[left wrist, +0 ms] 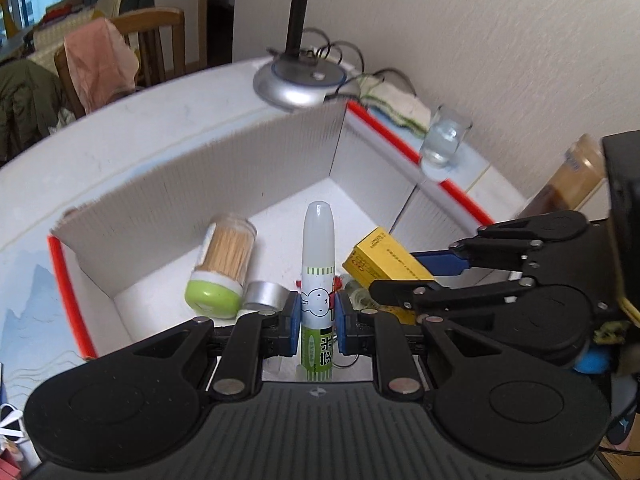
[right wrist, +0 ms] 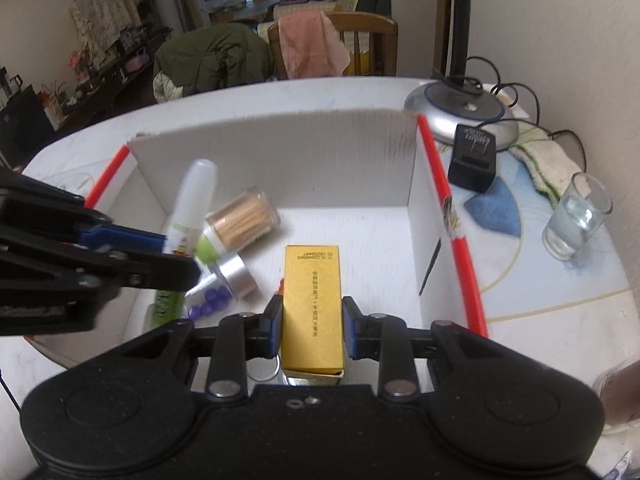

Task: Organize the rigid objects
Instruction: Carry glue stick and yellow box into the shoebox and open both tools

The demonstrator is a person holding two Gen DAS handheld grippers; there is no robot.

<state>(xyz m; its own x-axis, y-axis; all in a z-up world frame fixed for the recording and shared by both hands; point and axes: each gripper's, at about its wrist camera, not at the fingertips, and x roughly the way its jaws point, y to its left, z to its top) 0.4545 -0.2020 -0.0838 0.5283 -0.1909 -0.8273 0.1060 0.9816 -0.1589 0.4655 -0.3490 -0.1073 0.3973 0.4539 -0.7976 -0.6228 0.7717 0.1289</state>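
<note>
My left gripper (left wrist: 317, 317) is shut on a white and green glue bottle (left wrist: 318, 280) and holds it over the open white cardboard box (left wrist: 240, 168). My right gripper (right wrist: 313, 330) is shut on a yellow carton (right wrist: 313, 304), also over the box (right wrist: 280, 160). The yellow carton (left wrist: 380, 260) and right gripper show in the left wrist view; the glue bottle (right wrist: 192, 200) shows in the right wrist view. A toothpick jar with a green lid (left wrist: 224, 268) and a silver tin (left wrist: 264, 294) lie in the box.
A lamp base (left wrist: 298, 80) with cables stands behind the box. A glass of water (left wrist: 444, 138) sits right of the box. A black block (right wrist: 472, 160), a cloth (right wrist: 548, 160), purple beads (right wrist: 210, 304) and a brown jar (left wrist: 568, 180) are nearby. Chairs stand beyond the table.
</note>
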